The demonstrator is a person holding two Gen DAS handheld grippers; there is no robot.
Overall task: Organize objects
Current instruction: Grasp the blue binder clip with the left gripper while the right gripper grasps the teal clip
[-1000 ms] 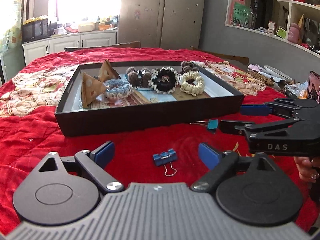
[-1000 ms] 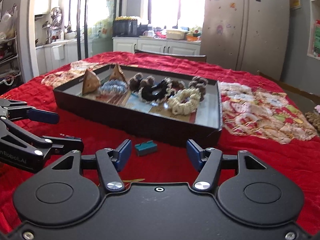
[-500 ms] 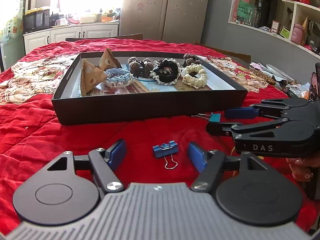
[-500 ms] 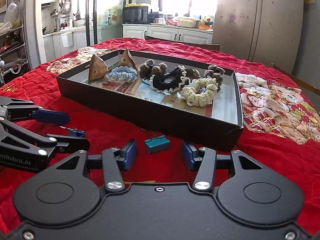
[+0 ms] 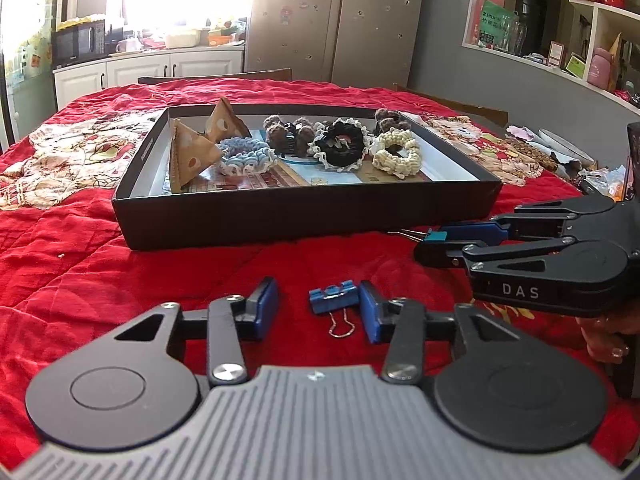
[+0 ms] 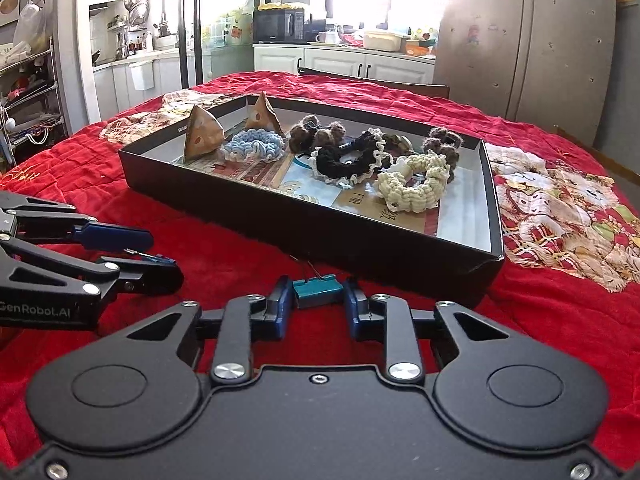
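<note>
Left gripper closing around blue binder clip; right gripper closing on teal binder clip. Small, light, rigid; grip across body, avoiding wire handles.

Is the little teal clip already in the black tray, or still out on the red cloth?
Out. The teal clip lies on the red cloth before the black tray, between the closing right gripper's fingers.

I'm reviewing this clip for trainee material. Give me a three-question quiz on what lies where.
1. True or false: the blue binder clip lies on the red cloth, outside the black tray.
2. Which clip sits between the right gripper fingers? A) teal B) yellow
3. Fill in: the cream scrunchie lies inside the ____.

Key: 1 true; 2 A, the teal binder clip; 3 tray.
</note>
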